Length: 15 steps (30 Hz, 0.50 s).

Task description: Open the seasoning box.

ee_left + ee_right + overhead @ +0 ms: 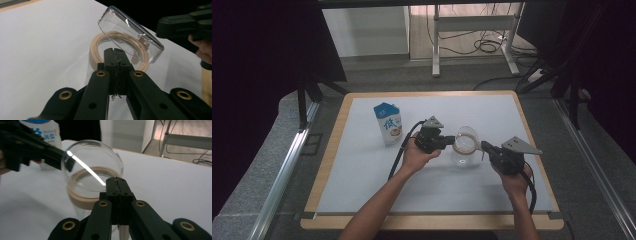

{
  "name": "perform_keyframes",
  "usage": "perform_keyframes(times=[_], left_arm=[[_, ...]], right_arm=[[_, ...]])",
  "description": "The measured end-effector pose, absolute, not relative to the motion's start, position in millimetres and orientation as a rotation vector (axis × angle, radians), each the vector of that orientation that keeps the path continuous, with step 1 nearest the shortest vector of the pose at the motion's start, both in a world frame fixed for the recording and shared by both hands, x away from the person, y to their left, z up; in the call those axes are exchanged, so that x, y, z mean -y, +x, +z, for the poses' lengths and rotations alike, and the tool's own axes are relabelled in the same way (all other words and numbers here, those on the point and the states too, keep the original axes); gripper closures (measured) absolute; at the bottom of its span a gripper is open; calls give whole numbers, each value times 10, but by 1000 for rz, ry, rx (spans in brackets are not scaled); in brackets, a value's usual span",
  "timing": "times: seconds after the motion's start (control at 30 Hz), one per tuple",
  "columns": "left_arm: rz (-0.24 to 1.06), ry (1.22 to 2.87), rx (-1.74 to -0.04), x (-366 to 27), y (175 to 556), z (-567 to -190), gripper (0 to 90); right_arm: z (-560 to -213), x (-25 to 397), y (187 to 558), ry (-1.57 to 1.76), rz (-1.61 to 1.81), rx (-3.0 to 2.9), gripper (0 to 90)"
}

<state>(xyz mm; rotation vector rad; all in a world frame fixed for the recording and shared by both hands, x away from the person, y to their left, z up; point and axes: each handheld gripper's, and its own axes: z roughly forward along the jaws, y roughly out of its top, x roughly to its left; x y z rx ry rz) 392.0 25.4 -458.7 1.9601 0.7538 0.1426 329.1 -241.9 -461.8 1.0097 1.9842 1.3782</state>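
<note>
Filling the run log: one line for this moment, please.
left gripper shut on glass carafe collar | right gripper shut at its handle side | milk carton upright

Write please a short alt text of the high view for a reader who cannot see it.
A person's two hands hold the left gripper and the right gripper at either side of a glass jar on a white table. A blue-and-white milk carton stands behind them.

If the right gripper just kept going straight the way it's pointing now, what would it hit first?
Most likely the glass jar: the right gripper, jaws shut, points at its beige collar. The gap between them is hard to judge. The left gripper is at the jar's far side.
</note>
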Motion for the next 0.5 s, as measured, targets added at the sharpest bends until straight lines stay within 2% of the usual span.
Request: perform_keyframes(times=[0.1,0.3,0.37,0.4,0.47,0.5], left_arm=[[121,1942,-749,-263,3932,-4551,897],[122,1950,-730,-206,3934,-4482,898],[118,1945,-729,-184,3925,-4450,898],[120,1948,-721,-174,3926,-4433,898],[113,1951,-714,-132,3928,-4393,897],[111,1953,-708,-113,3927,-4379,897]], right_arm=[[-4608,2358,3135,959,1384,-2026,899],[-4925,2131,3015,952,1338,-2204,812],[-5101,1989,3043,940,1305,-2300,698],[-5101,1989,3043,940,1305,-2300,698],[-5217,1807,3037,886,1241,-2369,590],[-5217,1807,3037,886,1241,-2369,590]])
